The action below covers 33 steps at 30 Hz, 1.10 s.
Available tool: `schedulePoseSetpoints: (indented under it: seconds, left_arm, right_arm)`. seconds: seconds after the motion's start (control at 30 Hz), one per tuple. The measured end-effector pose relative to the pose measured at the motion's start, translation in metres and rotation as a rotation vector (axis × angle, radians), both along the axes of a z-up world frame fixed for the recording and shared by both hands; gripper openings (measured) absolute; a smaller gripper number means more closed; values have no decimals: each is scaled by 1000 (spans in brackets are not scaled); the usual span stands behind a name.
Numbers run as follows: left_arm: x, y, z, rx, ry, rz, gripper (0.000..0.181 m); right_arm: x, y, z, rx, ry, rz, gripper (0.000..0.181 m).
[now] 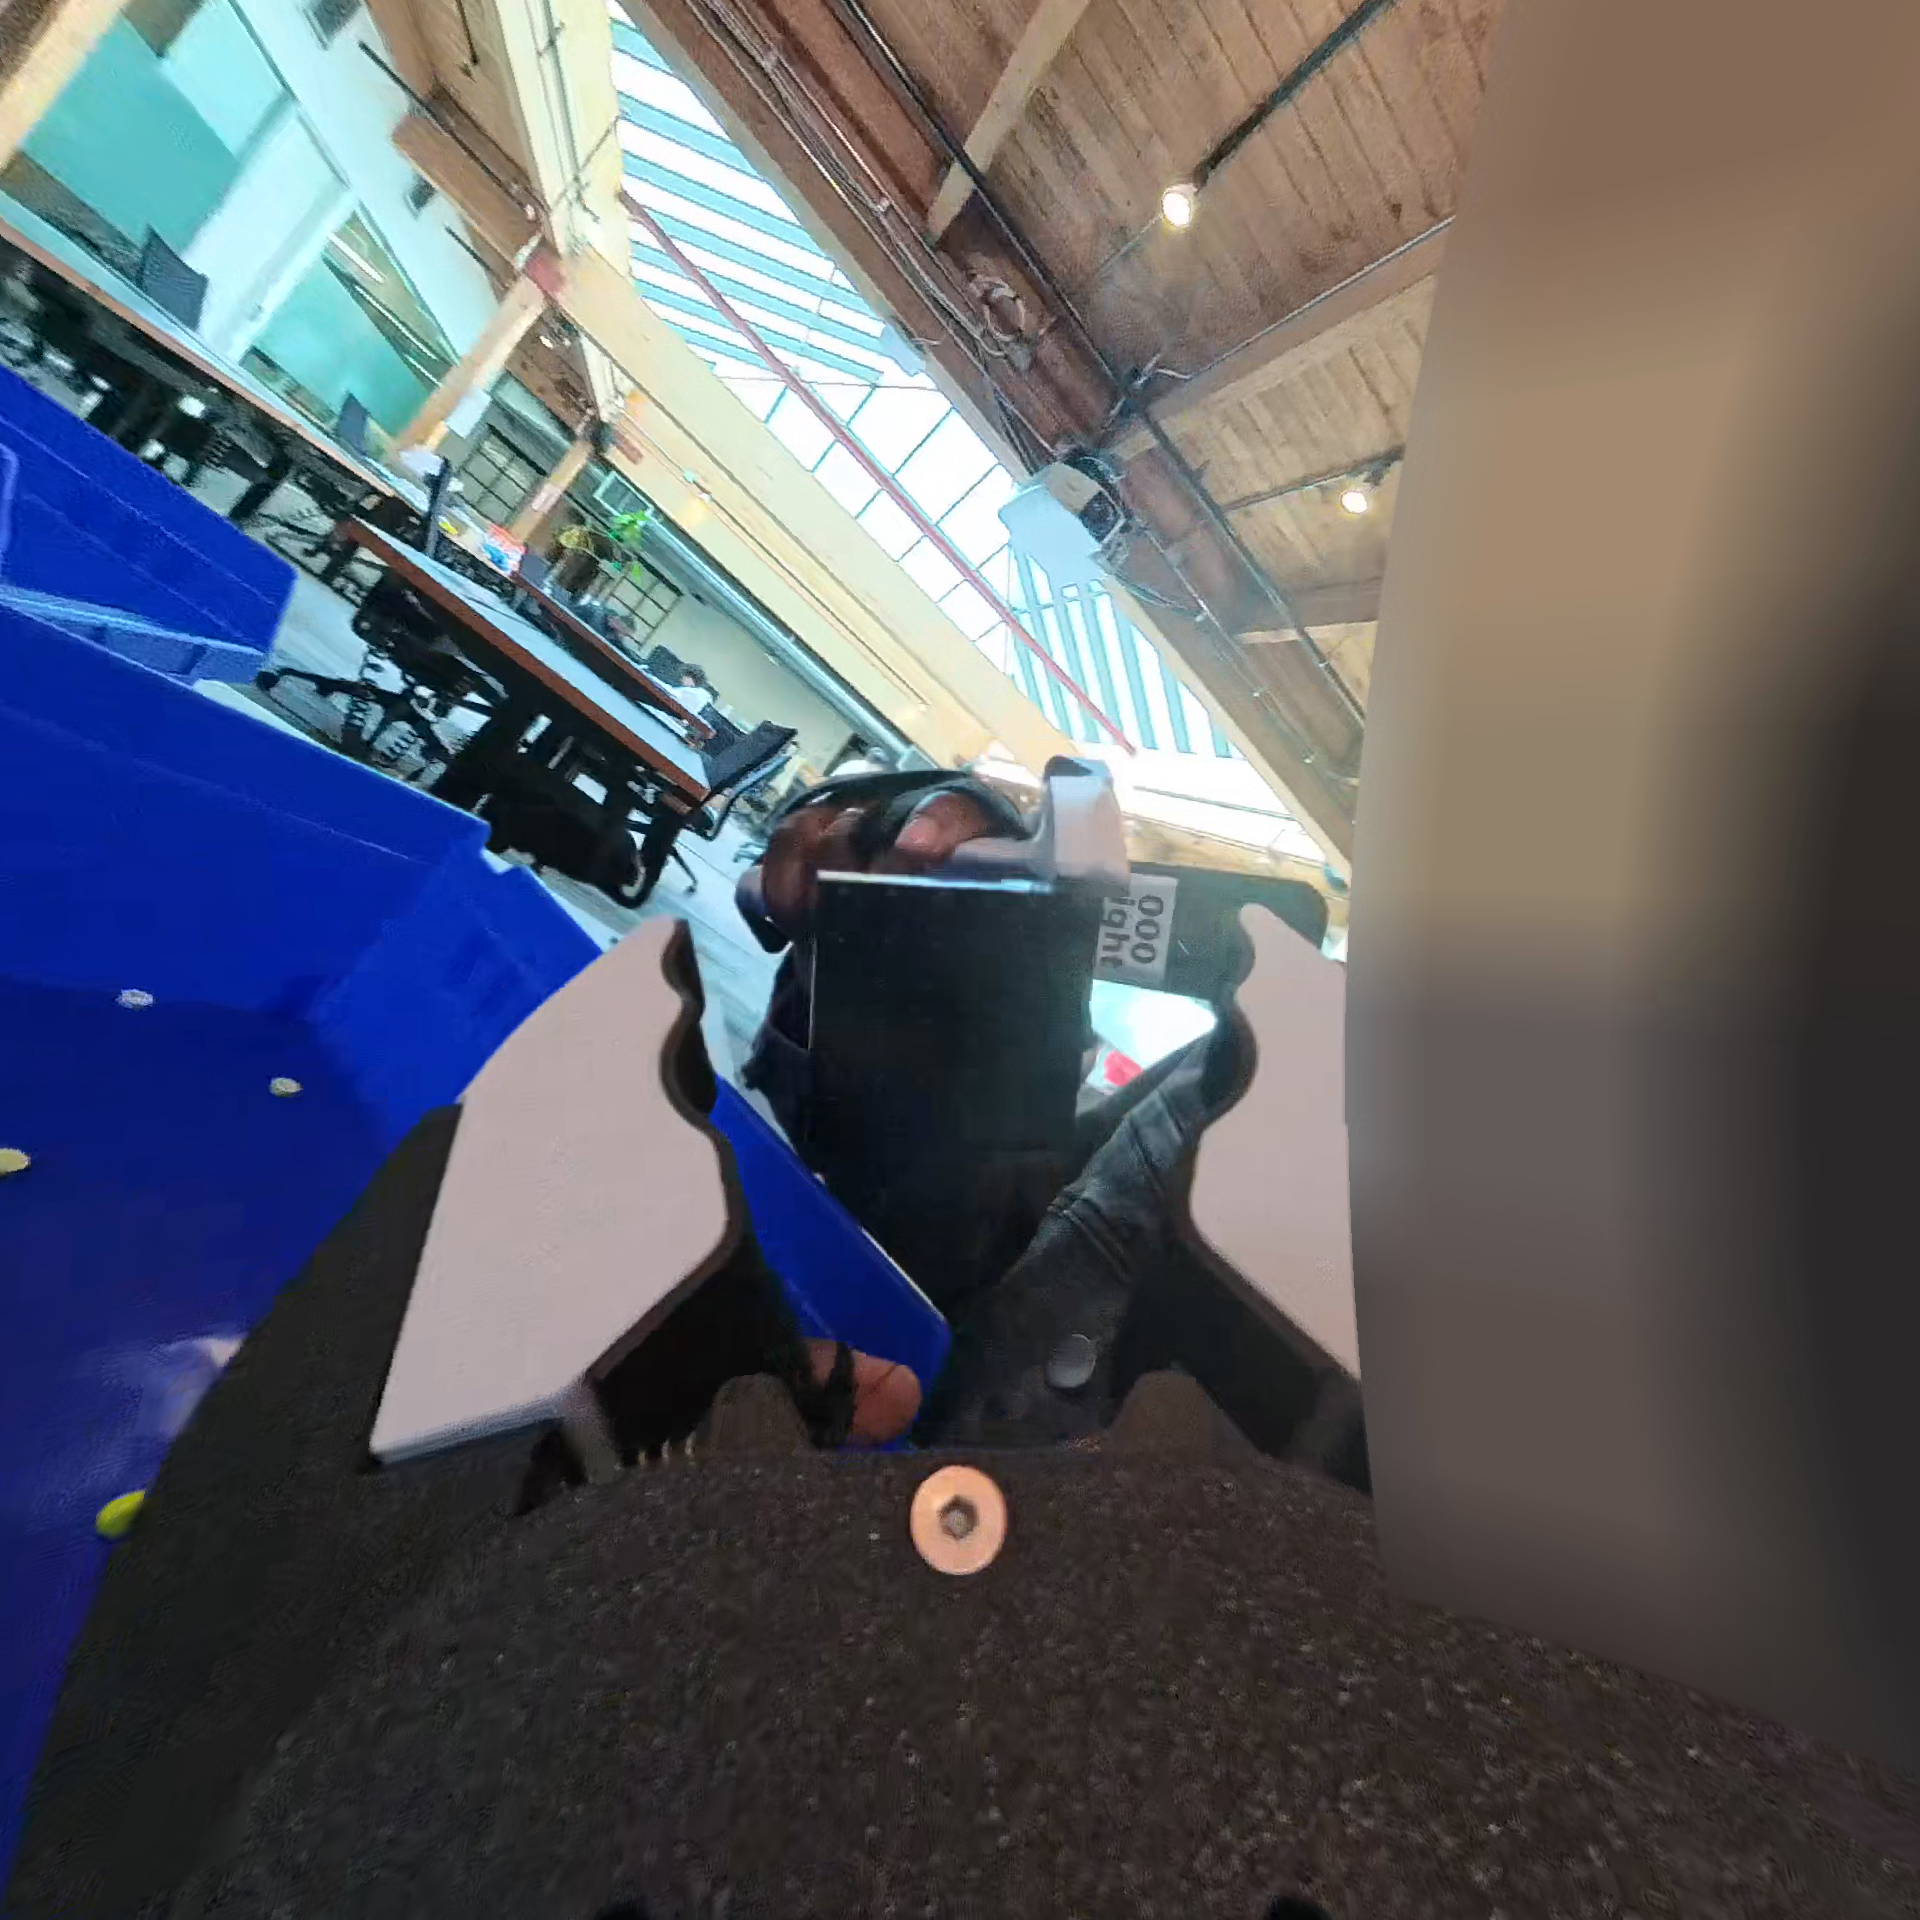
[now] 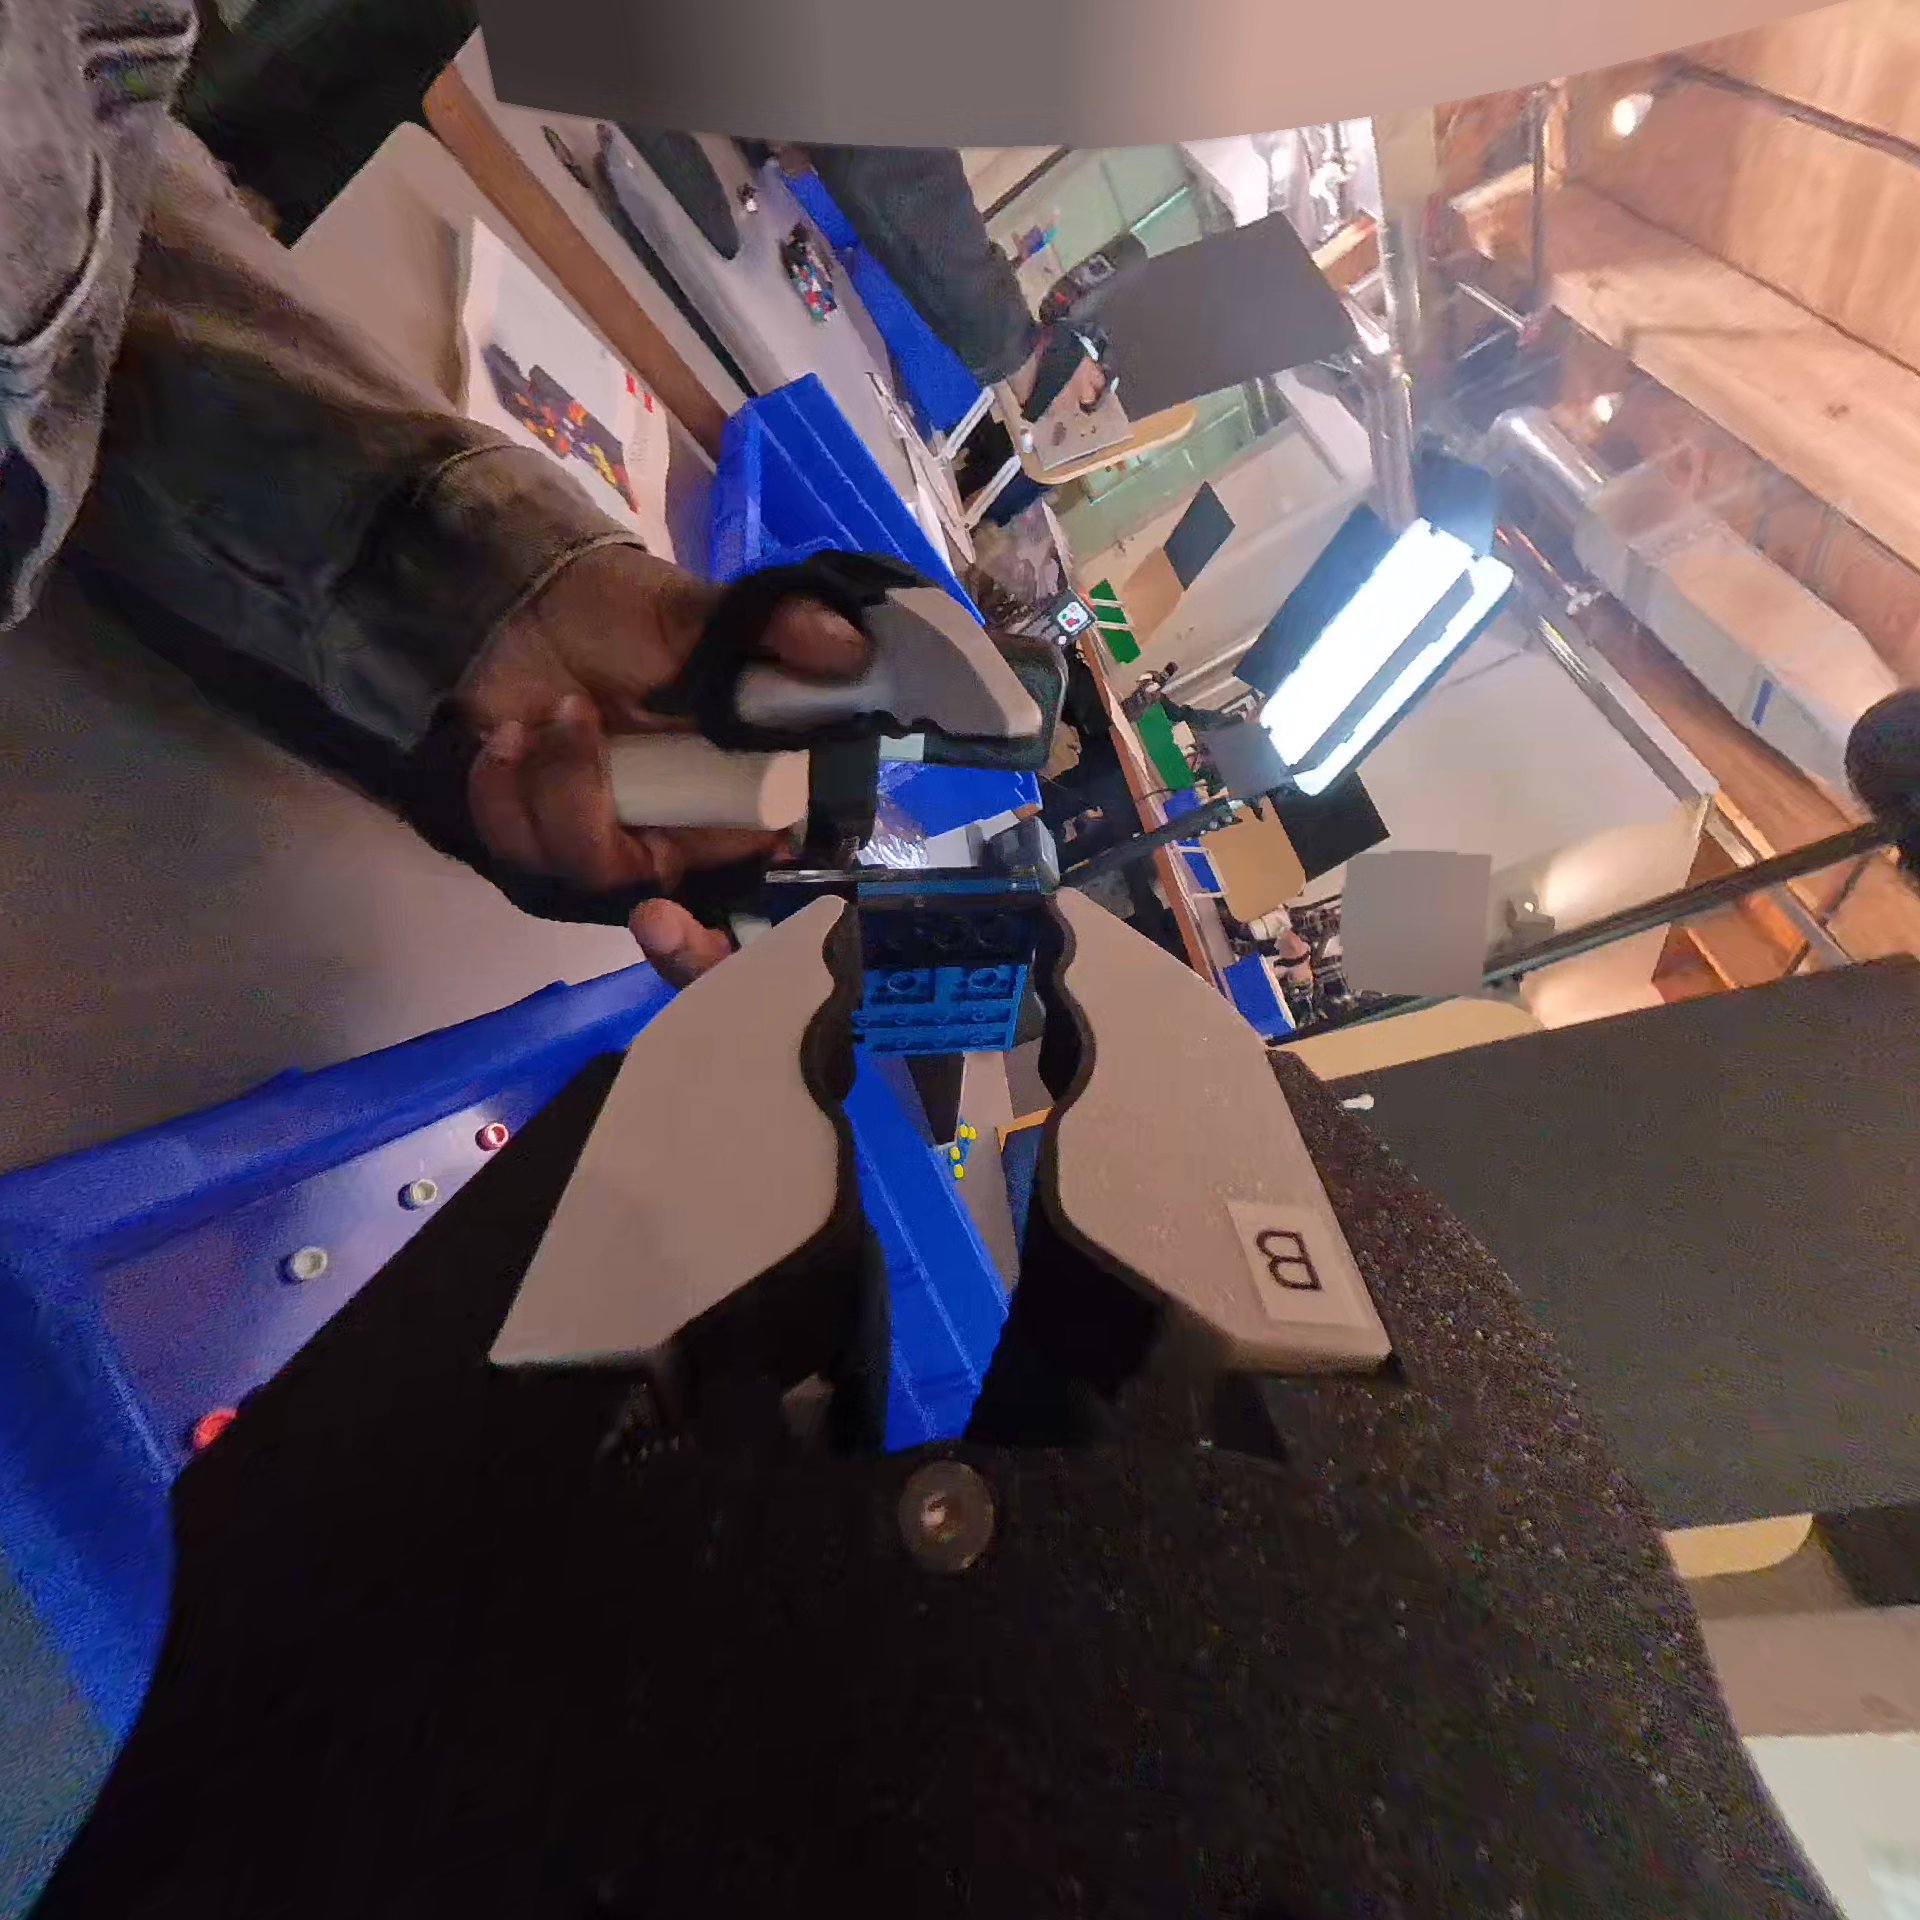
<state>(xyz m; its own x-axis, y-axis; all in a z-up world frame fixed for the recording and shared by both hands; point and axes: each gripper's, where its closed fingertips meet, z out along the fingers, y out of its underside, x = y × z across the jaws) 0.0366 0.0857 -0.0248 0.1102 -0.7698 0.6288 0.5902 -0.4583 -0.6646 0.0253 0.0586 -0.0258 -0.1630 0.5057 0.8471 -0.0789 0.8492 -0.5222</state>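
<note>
My right gripper (image 2: 945,920) is shut on a small assembly of blue and black bricks (image 2: 940,987) with a thin dark plate (image 2: 904,879) at its far end. My left gripper (image 1: 961,925) is open. Its two grey fingers (image 1: 582,1143) stand wide on either side of the plate's flat black face (image 1: 945,1008), with gaps on both sides. In the right wrist view the left gripper (image 2: 1023,717) sits just beyond the assembly, held by a bare hand (image 2: 582,748). The right gripper's finger (image 1: 1081,821) shows above the plate in the left wrist view.
Blue plastic bins (image 1: 208,935) (image 2: 156,1247) lie below both grippers, with small loose pieces (image 2: 421,1193) inside. A printed sheet with a pictured model (image 2: 561,416) lies on the table. A black board (image 2: 1662,1195) is at the right. Desks and chairs (image 1: 540,665) stand farther off.
</note>
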Motion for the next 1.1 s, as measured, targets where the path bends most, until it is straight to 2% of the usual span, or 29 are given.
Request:
schedulePoseSetpoints:
  seconds: [0.1,0.17,0.3,0.5,0.6,0.7,0.8,0.9,0.97,1.0,1.03,1.1]
  left_arm:
    - [6,-9,2,50,7,-77,68]
    - [8,-14,3,103,41,-61,53]
    - [6,-13,4,167,119,69,54]
    - [-1,-9,-3,197,133,257,55]
    - [-9,-6,-9,250,262,429,52]
    - [-13,-6,-9,270,289,499,51]
    - [-22,-5,-10,346,422,662,51]
    - [-23,-4,-13,299,378,589,52]
    - [-28,-1,-18,333,499,701,51]
    - [-28,-1,-19,346,504,683,53]
    - [-30,0,-20,336,509,671,52]
    - [-27,0,-14,356,541,702,52]
  right_arm:
    - [2,-12,-4,63,-28,58,32]
    - [3,-17,-3,90,-31,78,32]
    - [3,-15,-3,113,-32,28,32]
    - [-1,-12,-9,-1,2,-59,32]
    - [-5,-6,-16,-11,5,-143,32]
    - [-9,-5,-17,-27,-1,-171,31]
    - [-14,0,-20,12,-34,-218,31]
    - [-16,-1,-22,1,-73,-199,31]
    - [-18,5,-28,-16,-123,-224,31]
    - [-18,5,-30,-65,-150,-215,29]
    - [-15,9,-32,-107,-185,-215,0]
    - [-14,18,-46,-137,-245,-241,0]
